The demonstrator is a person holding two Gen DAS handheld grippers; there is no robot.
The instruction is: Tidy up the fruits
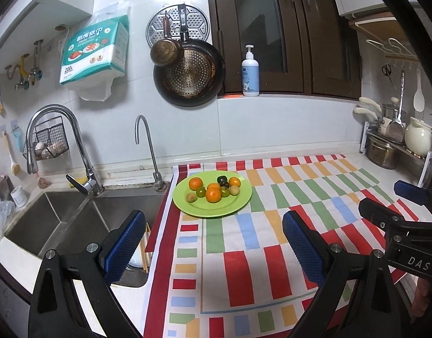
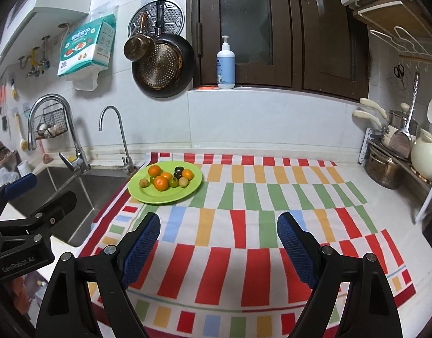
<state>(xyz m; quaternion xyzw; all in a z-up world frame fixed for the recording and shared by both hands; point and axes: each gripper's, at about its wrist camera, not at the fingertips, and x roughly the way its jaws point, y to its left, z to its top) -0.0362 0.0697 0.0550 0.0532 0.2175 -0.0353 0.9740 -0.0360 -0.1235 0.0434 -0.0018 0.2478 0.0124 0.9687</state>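
A green plate (image 1: 238, 200) (image 2: 192, 187) sits on the striped cloth near the sink. On it lie several small fruits: oranges (image 1: 213, 194) (image 2: 160, 183), green ones (image 1: 200, 192) and a dark one (image 1: 223, 179) (image 2: 178, 171). My left gripper (image 1: 214, 222) stands open in front of the plate, well short of it, with nothing between its blue pads. My right gripper (image 2: 218, 225) is open too, over the cloth to the right of the plate, empty. Each gripper shows at the edge of the other's view.
A steel sink (image 1: 75, 219) with two taps (image 1: 83, 155) lies left of the cloth. Pots and a cream jug (image 2: 425, 155) on a rack fill the right end. A pump bottle (image 1: 249, 71) stands on the sill; pans (image 1: 190, 76) hang on the wall.
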